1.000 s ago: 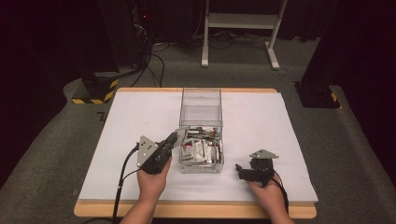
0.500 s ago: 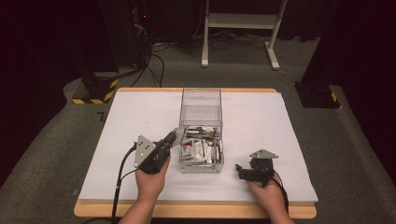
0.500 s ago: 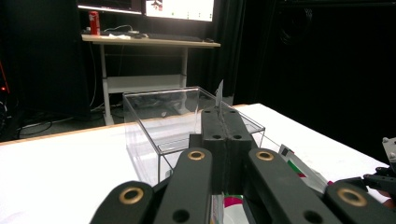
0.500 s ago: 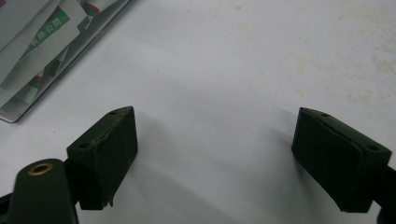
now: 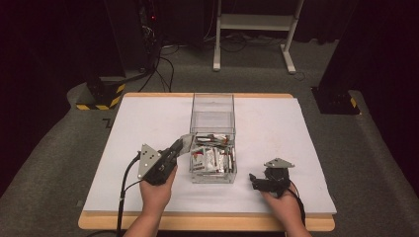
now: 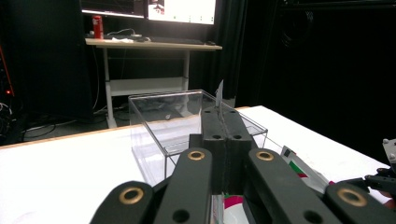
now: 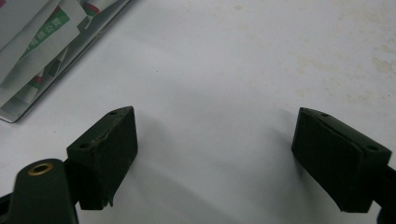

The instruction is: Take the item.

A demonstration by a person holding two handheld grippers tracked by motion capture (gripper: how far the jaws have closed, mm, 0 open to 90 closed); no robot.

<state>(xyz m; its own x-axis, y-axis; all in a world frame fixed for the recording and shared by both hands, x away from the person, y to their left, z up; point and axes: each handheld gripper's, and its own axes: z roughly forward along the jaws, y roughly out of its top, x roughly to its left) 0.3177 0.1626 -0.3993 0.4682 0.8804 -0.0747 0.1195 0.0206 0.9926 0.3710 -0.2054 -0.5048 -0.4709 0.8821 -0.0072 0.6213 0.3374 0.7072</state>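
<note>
A clear plastic box [image 5: 213, 114] stands in the middle of the white table, with several white sachets [image 5: 213, 159] printed red and green piled in its near end. My left gripper [image 5: 179, 146] hovers by the box's near left wall, shut on a thin pale sachet [image 5: 187, 141]. In the left gripper view the jaws [image 6: 219, 113] are pressed together with the sachet's edge [image 6: 219, 91] sticking up above them, and the box [image 6: 163, 96] lies beyond. My right gripper [image 5: 253, 180] rests on the table to the right of the box; in its own view it [image 7: 215, 144] stands open over bare table.
The white table sheet [image 5: 148, 118] has free room left, right and behind the box. Sachets at the box's corner [image 7: 32, 37] lie near the right gripper. A cable [image 5: 123, 192] trails from the left gripper. Desk legs and stands are on the floor behind.
My left gripper has drifted slightly left and toward the person, still shut on the sachet. The right gripper has stayed where it was.
</note>
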